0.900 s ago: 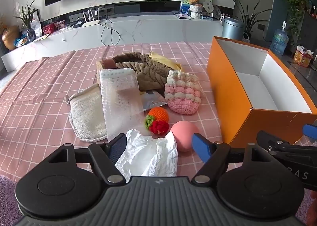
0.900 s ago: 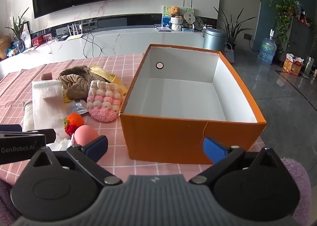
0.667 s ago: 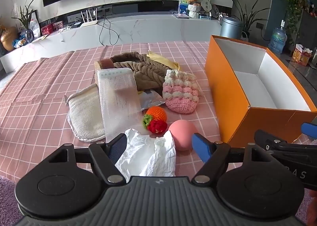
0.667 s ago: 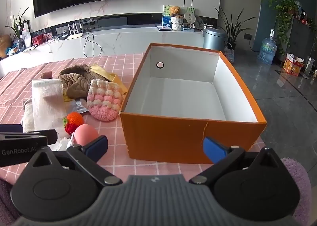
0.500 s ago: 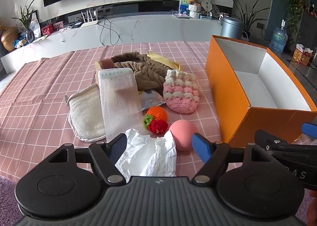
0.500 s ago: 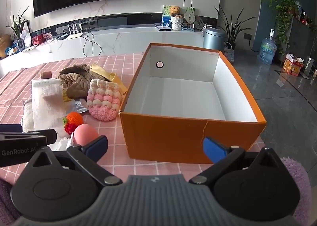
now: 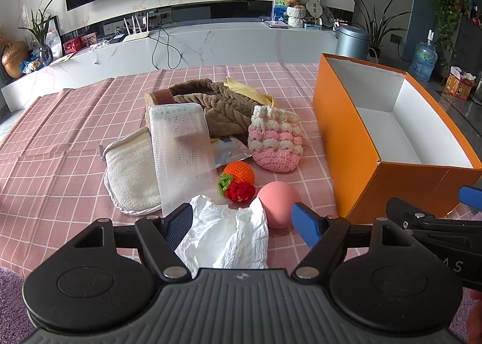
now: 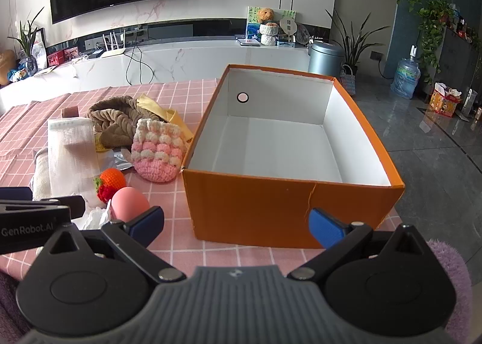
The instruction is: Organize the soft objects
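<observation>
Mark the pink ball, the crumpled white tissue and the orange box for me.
pink ball (image 7: 278,203), left wrist view, middle of its rounded front.
crumpled white tissue (image 7: 223,235), left wrist view, centre of the crumpled sheet.
orange box (image 8: 256,208), right wrist view, near outer wall.

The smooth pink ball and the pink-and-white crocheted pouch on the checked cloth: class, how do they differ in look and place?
The smooth pink ball is plain, round and one colour; the pink-and-white crocheted pouch is bumpy yarn in stripes. The ball lies nearer the camera, beside crumpled white paper; the pouch lies farther back, against a brown knitted item. Both rest outside the orange box.
</observation>
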The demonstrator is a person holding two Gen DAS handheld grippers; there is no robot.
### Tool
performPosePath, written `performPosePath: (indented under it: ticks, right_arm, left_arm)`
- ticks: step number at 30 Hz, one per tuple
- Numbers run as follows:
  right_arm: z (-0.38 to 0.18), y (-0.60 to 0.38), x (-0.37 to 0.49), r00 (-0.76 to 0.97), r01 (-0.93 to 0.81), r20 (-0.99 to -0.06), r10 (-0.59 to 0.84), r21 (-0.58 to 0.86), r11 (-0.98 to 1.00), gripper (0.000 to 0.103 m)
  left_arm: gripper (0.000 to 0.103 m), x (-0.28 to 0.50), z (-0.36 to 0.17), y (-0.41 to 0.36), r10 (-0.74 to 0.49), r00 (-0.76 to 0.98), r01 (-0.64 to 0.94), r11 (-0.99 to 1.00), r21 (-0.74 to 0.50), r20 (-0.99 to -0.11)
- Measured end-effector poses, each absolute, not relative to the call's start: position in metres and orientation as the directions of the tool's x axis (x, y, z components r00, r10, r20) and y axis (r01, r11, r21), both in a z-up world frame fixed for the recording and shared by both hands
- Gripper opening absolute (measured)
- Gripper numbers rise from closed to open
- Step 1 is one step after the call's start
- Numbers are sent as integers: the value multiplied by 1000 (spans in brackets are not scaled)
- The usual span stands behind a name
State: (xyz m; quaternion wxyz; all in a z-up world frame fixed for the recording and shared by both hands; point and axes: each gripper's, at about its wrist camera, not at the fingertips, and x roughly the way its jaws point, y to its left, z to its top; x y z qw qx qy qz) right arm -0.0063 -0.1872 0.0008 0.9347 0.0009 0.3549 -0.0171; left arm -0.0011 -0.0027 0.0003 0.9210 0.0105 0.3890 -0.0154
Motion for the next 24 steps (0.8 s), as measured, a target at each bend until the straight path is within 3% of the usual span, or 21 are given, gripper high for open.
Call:
performPosePath:
  ticks: [24]
  right_arm:
    - [-1,-188,-7,744,31,-667,-29,-9,999,101]
  left_arm:
    - [88,-3,0,-4,-21,698,40,999,10,-716]
